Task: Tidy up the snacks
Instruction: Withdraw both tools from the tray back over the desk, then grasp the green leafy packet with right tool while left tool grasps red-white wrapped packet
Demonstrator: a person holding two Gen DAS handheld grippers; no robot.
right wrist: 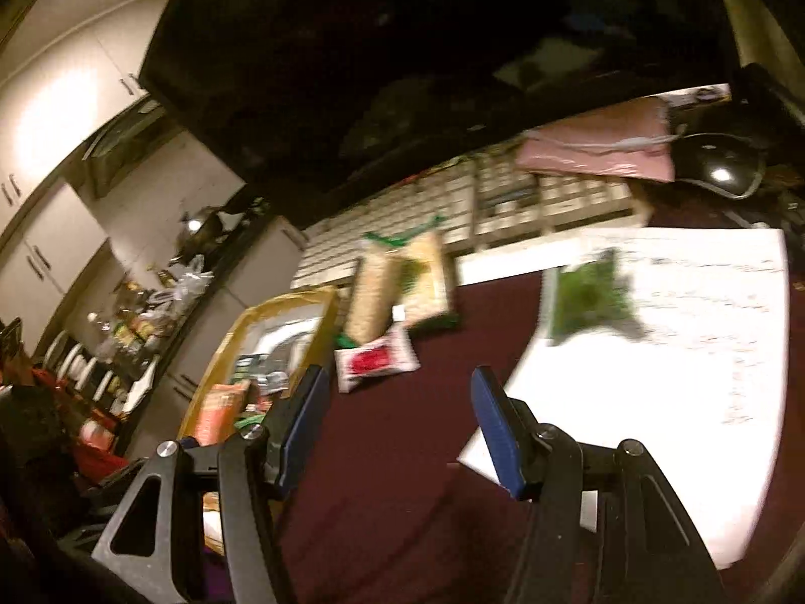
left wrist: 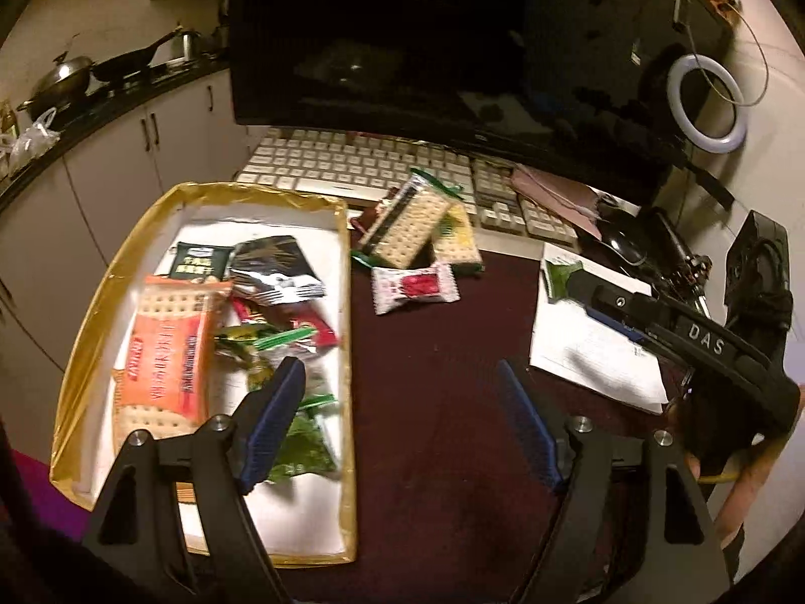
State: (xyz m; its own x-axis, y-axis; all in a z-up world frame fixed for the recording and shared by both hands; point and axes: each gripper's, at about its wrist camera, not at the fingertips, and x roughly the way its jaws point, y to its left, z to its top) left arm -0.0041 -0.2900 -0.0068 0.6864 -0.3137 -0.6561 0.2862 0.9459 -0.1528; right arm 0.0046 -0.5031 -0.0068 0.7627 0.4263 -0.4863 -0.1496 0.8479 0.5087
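Left gripper (left wrist: 402,392) hangs wide and empty — beside the snack tray (left wrist: 80,402); right gripper (right wrist: 397,402) gapes, empty too — a red-white packet (right wrist: 376,362) lies ahead on the bench (right wrist: 402,503).

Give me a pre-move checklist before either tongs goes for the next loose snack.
1. Left tongs empty and open: ok.
2. Right tongs empty and open: ok.
3. Gold tray has room: ok.
4. Red-and-white packet lies free on the dark red mat: ok.
5. Cracker packs lie apart: not ok, they overlap.
6. Green packet sharp enough to aim at: not ok, blurred.
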